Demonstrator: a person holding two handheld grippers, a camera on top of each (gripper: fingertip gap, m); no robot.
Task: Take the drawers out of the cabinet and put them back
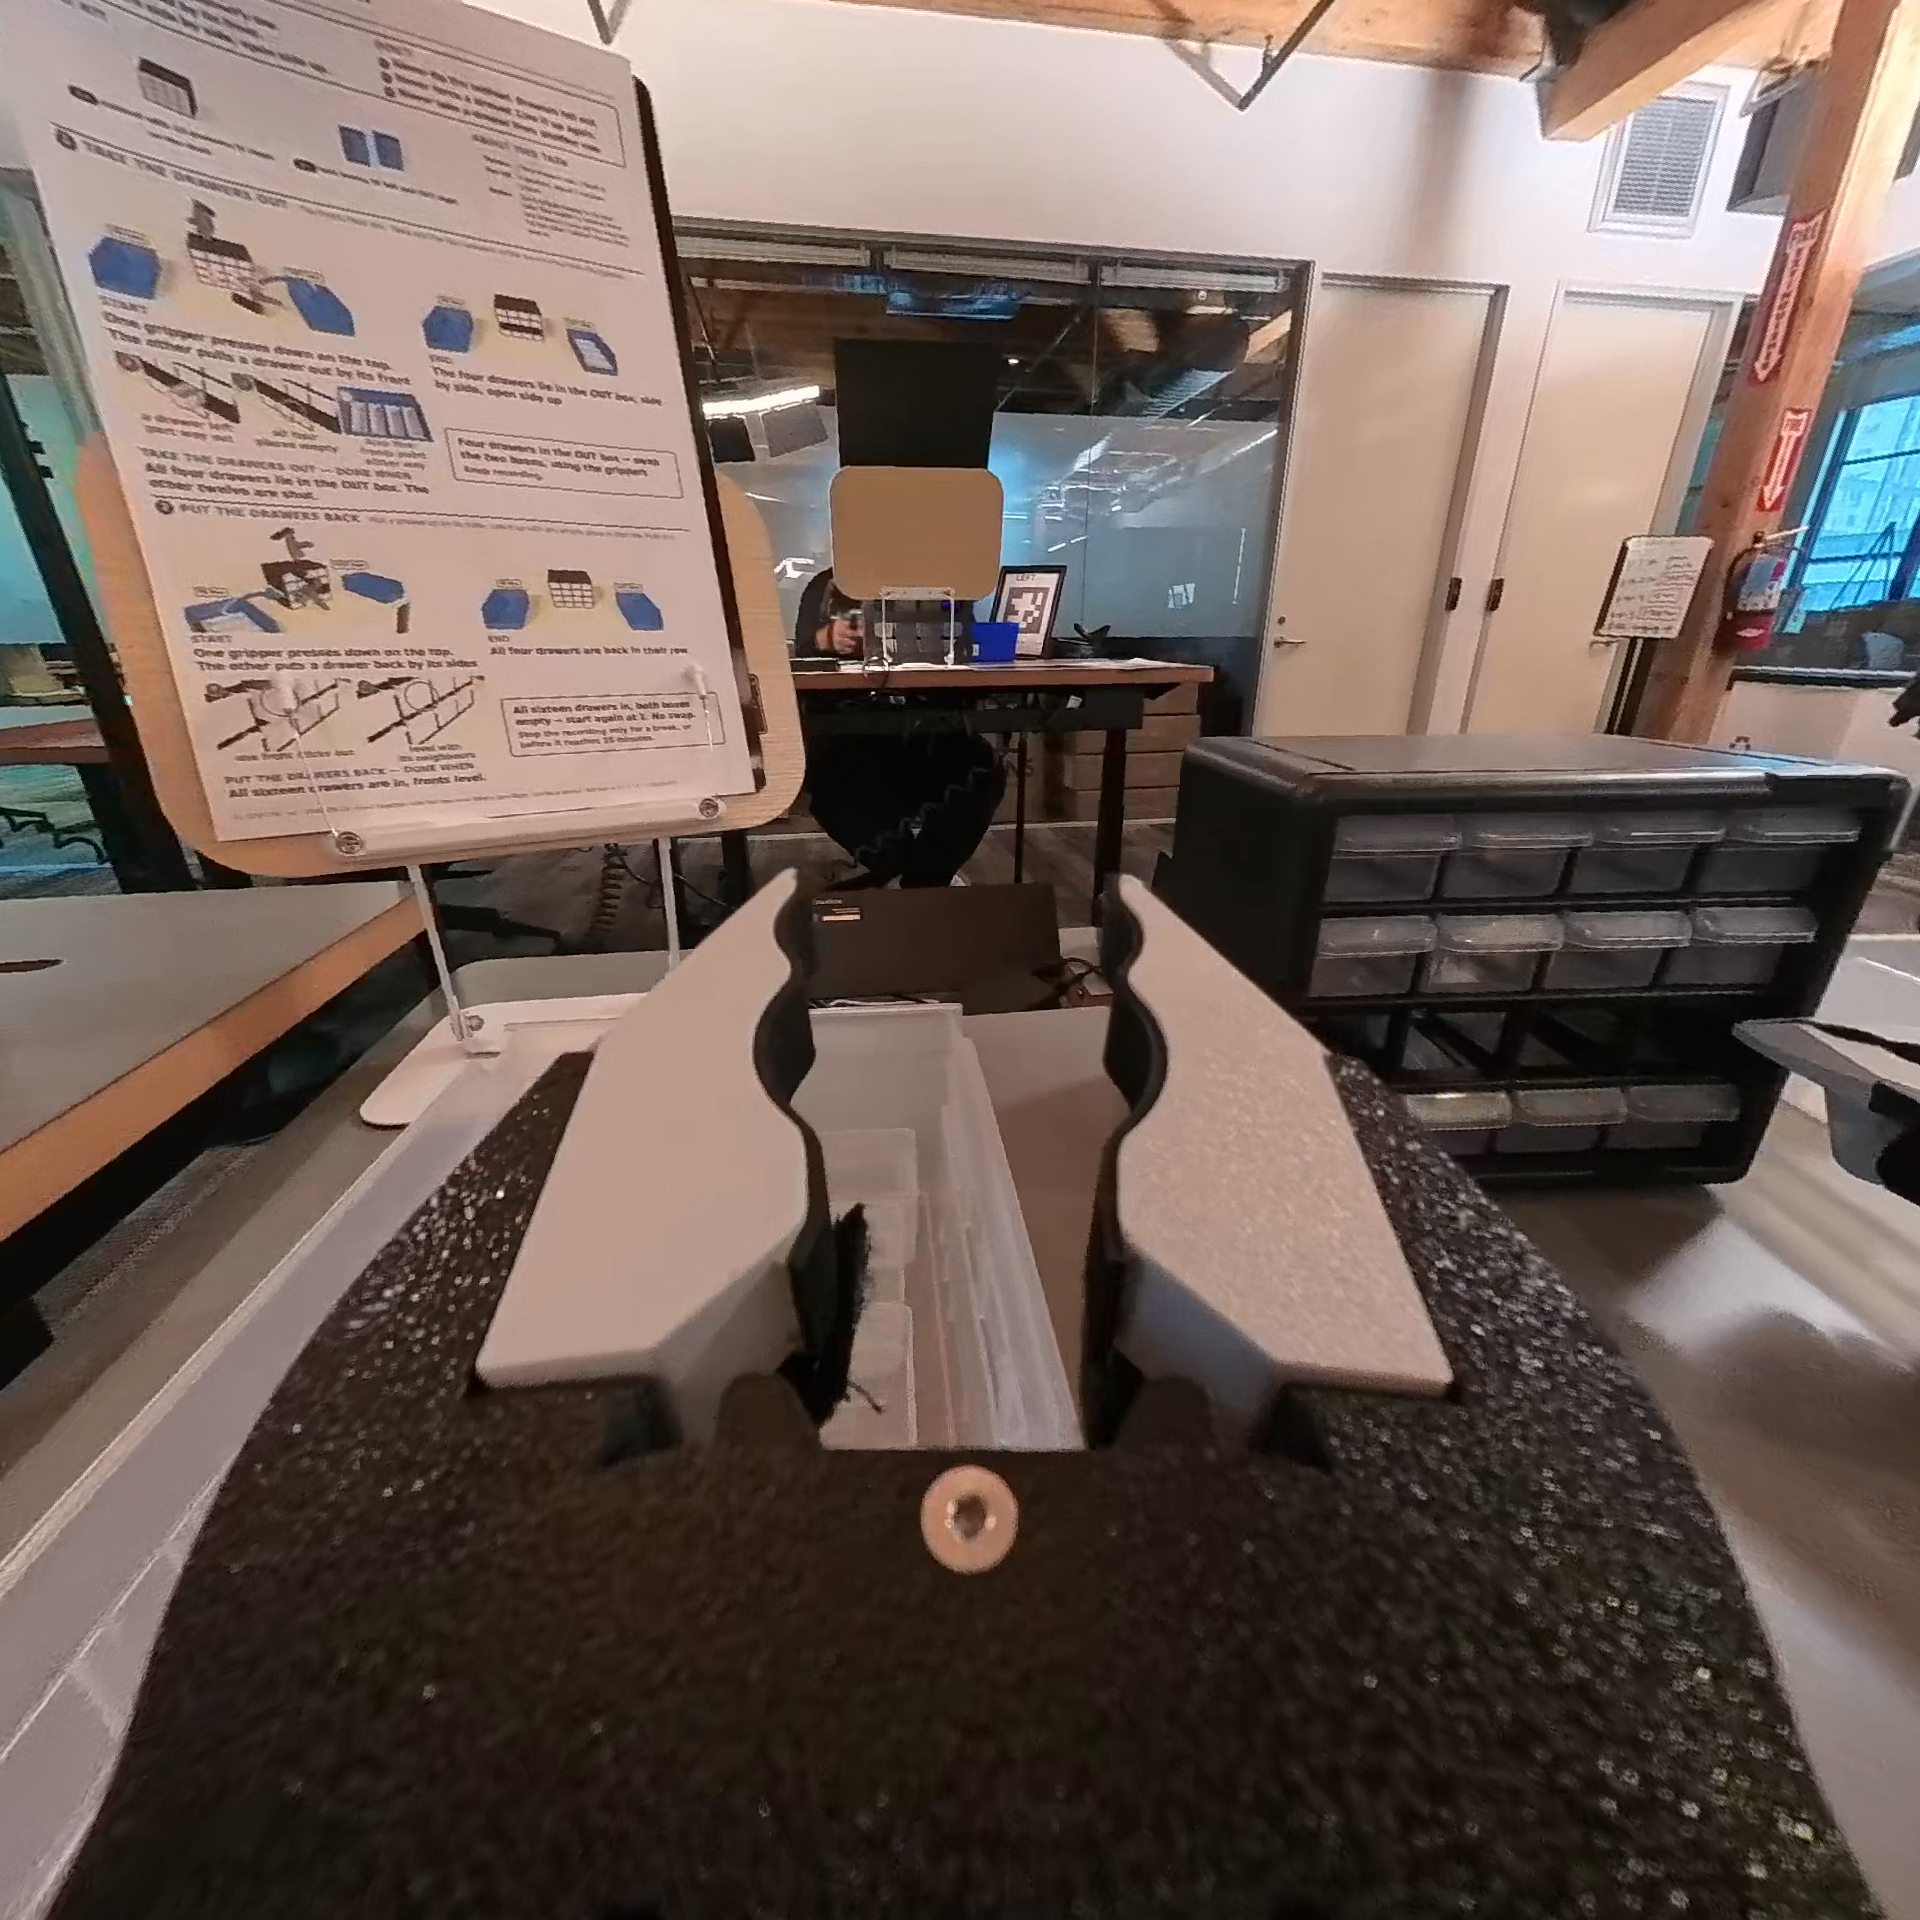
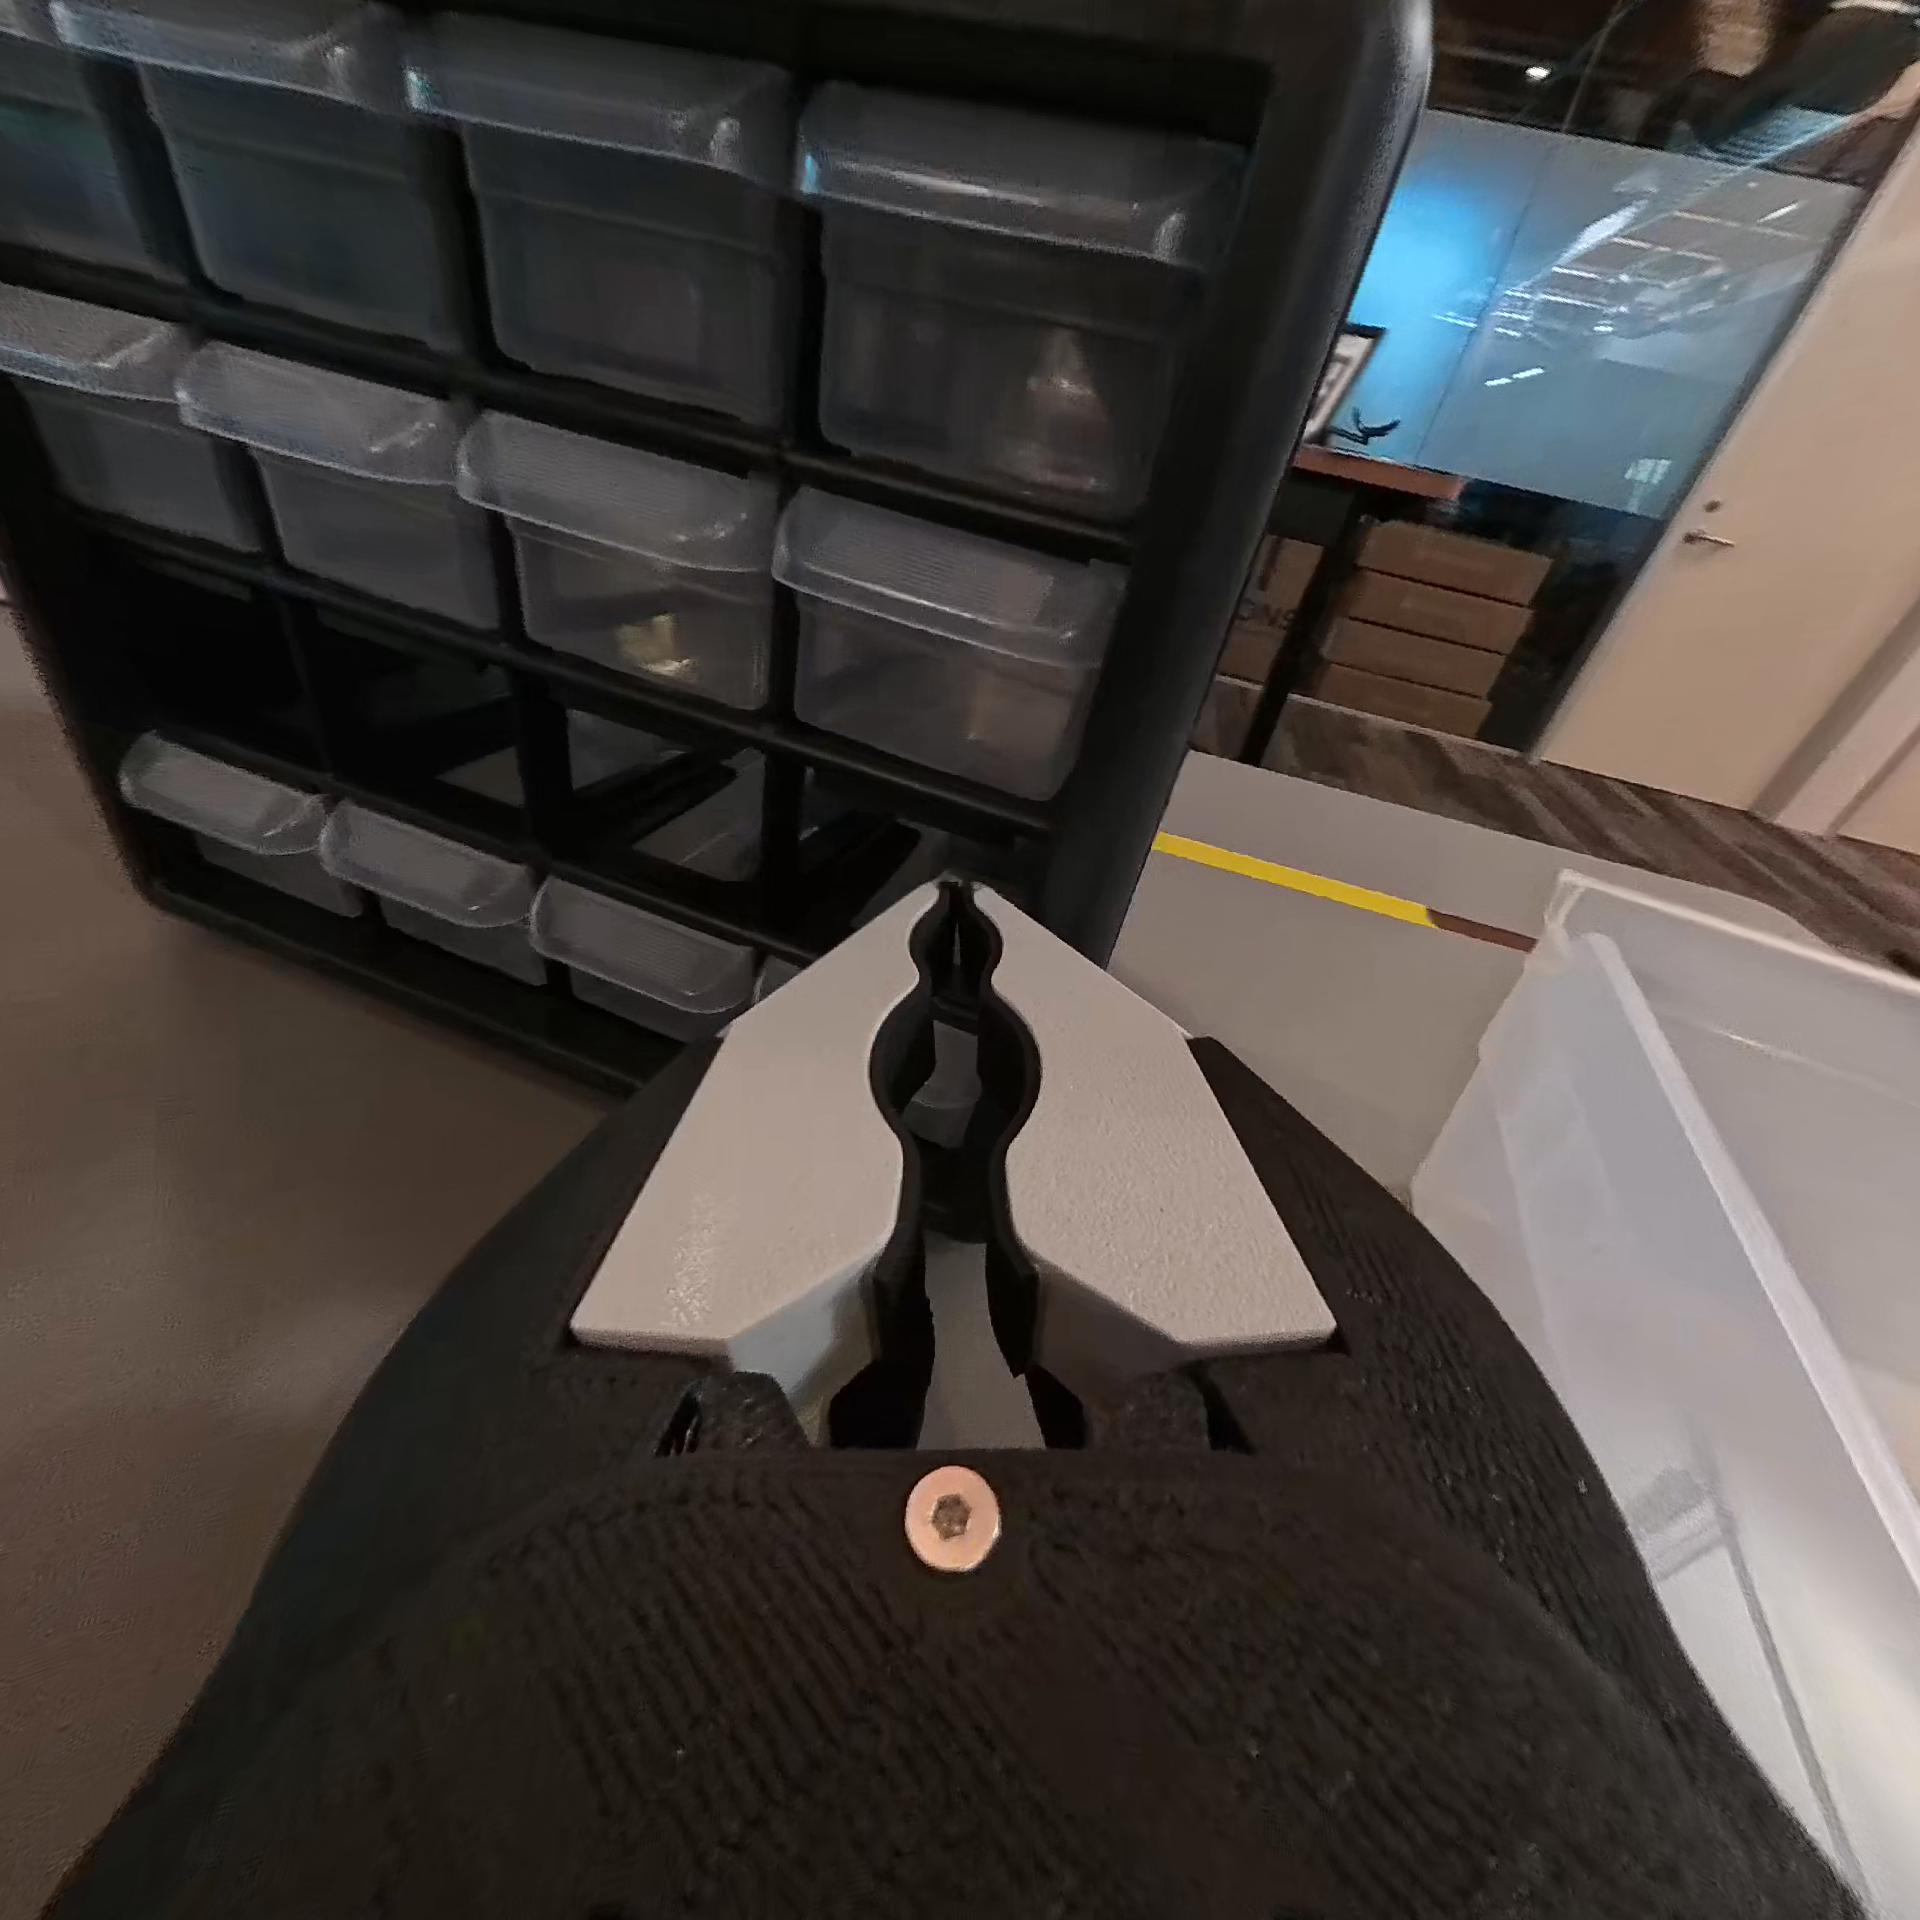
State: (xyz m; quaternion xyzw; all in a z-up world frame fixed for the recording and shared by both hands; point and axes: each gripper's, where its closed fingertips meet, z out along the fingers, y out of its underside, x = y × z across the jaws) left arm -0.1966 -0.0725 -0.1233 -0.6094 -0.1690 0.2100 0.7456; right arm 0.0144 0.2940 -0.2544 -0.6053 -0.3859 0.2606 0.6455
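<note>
Closest to my right camera, the right gripper (image 2: 954,904) has its tips pinched together with nothing I can make out between them, just in front of the black cabinet (image 2: 1340,312) near its lower right corner. Its third row stands empty (image 2: 665,769), and the bottom row's slot at 3 o'clock looks empty too. My left gripper (image 1: 951,935) hangs spread wide, holding nothing, over clear drawers (image 1: 935,1195) lying in a box (image 1: 62,1558) at 6 o'clock. I judge the step is fetching a drawer: I'd centre the fingers on one drawer's sides, close squarely, lift level, and steady the cabinet top with the right before sliding it home
</note>
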